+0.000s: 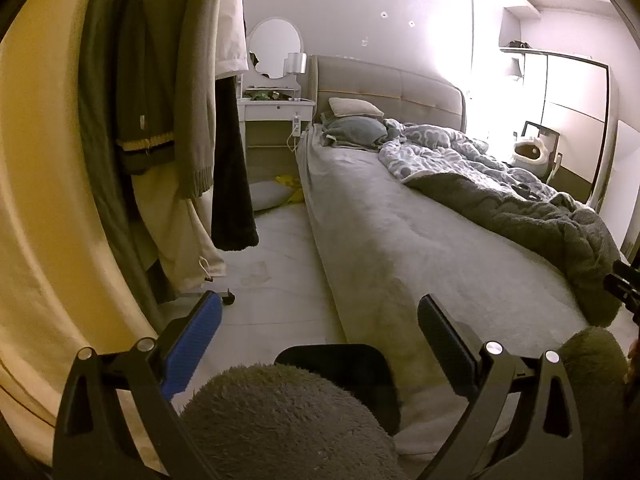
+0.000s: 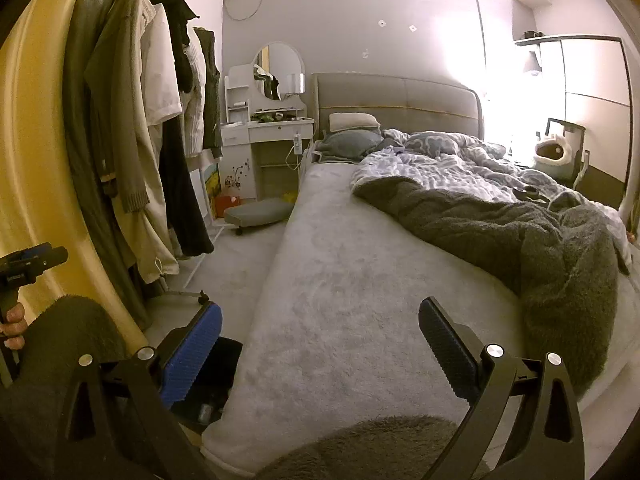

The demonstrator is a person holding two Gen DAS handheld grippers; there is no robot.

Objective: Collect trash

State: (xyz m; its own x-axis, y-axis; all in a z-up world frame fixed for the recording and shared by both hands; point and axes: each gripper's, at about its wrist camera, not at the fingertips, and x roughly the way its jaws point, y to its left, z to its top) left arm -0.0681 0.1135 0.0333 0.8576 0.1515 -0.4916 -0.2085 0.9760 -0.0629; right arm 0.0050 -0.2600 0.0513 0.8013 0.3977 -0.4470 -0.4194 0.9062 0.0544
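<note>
Bedroom, foot of the bed; we hold both grippers spread wide with nothing between the fingers.

Item, left gripper (image 1: 320, 320): jaws parted, empty, aimed along the left edge of the bed (image 1: 400, 240) and the pale floor (image 1: 280, 248) beside it. Item, right gripper (image 2: 320, 320): jaws parted, empty, over the grey bedspread; our other hand (image 2: 14, 326) shows at that view's left edge. On the bed: a rumpled grey and patterned duvet (image 2: 500, 216) toward the right side, pillows (image 1: 354, 120) at the headboard. Left of the bed: a clothes rack (image 2: 160, 120) hung with coats, a white dressing table (image 2: 272, 128) with an oval mirror. Trash: we cannot single out any with certainty; a yellow scrap (image 1: 290, 188) lies on the floor by the dressing table, beside the bed, well apart from both grippers. A black bin (image 2: 212, 384) sits just below the bed's near corner.
</note>
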